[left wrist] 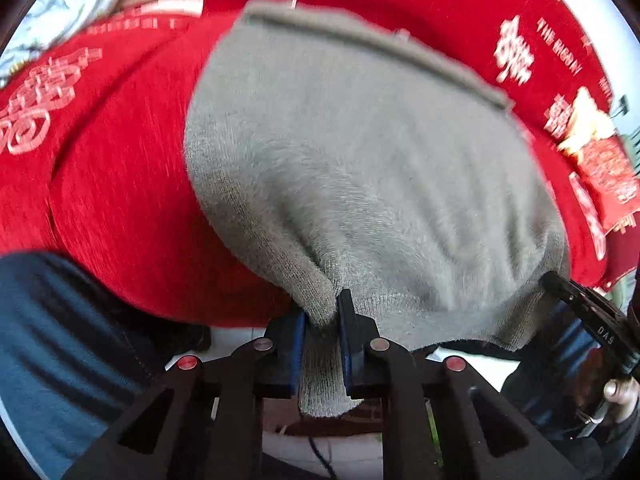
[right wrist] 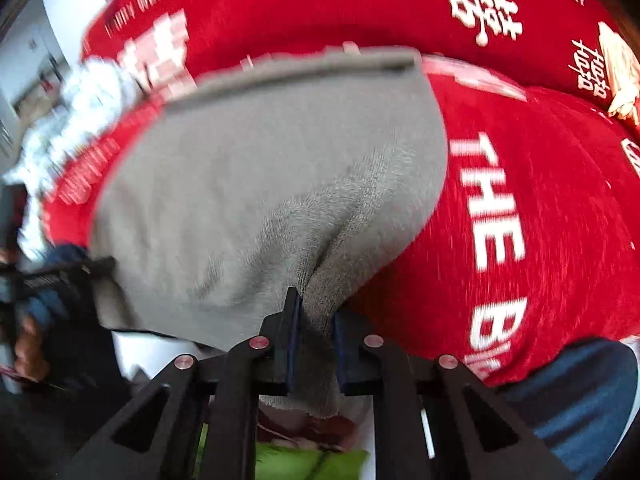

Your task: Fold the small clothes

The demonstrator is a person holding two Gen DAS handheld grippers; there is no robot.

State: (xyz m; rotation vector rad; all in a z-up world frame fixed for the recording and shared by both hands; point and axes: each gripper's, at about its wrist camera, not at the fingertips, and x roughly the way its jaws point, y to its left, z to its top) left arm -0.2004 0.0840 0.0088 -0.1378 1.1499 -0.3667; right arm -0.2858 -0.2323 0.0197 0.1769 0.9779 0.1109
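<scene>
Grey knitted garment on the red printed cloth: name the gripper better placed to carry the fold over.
Neither clearly. The left gripper and right gripper each pinch a near corner of the grey knitted garment, so both should likely move together.

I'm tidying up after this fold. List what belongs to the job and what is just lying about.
In the job:
- grey knit garment, pinched at its near edge
- left hand-held gripper, shut on it
- right hand-held gripper, shut on it

Lying about:
- red cloth with white lettering, spread underneath
- red packet at the cloth's right edge
- pale patterned fabric, far left
</scene>
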